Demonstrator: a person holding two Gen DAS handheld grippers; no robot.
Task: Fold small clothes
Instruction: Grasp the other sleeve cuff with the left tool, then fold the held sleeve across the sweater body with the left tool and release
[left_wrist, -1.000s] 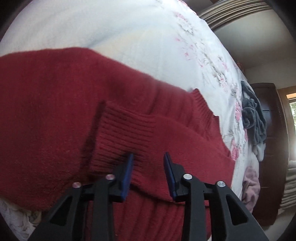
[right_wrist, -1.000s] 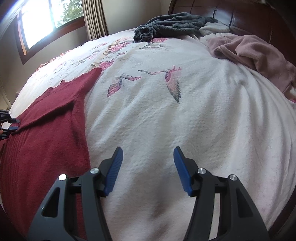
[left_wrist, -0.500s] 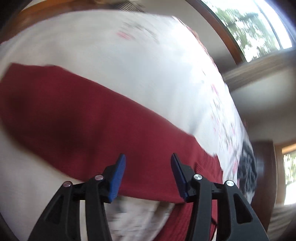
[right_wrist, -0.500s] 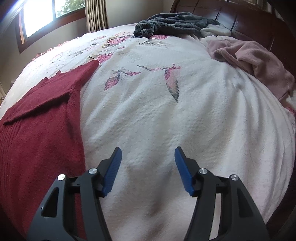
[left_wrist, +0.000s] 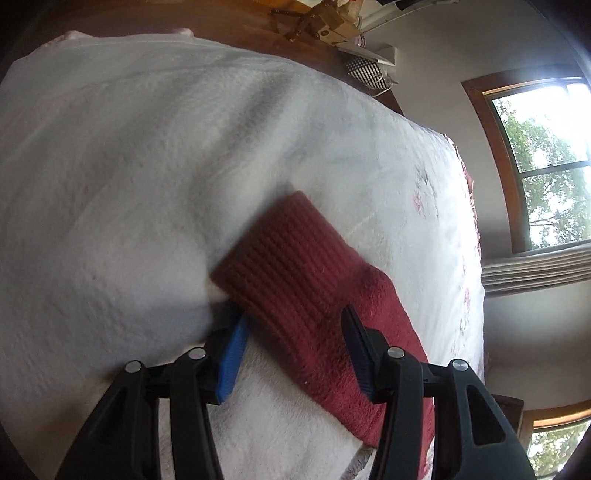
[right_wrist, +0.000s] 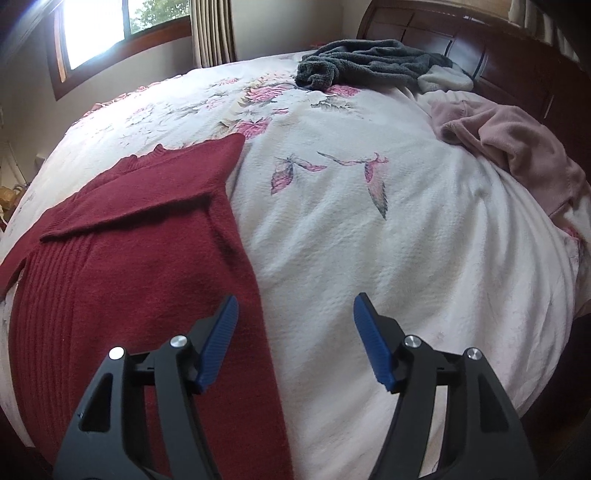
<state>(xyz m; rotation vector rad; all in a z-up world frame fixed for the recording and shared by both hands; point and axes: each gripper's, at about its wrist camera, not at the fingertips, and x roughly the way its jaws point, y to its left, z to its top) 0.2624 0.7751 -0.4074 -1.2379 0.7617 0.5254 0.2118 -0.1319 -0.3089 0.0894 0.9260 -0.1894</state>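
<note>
Red knitted sweater (right_wrist: 122, 266) is spread flat near the left edge of the white floral bedspread (right_wrist: 424, 240), one sleeve folded across its chest. Its other ribbed cuff (left_wrist: 284, 254) is framed by the left gripper (left_wrist: 295, 332), whose jaws are held apart. The right gripper (right_wrist: 291, 328) is likewise held apart, empty, over the sweater's side edge.

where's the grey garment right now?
Right wrist view, top centre: the grey fleece garment lies bunched at the far end of the bed by the dark headboard, beyond the pink garment.

Ribbed red knit sweater (right_wrist: 140, 266), nubbly white cotton bedspread (right_wrist: 406, 258), glossy wooden headboard (right_wrist: 517, 62)
</note>
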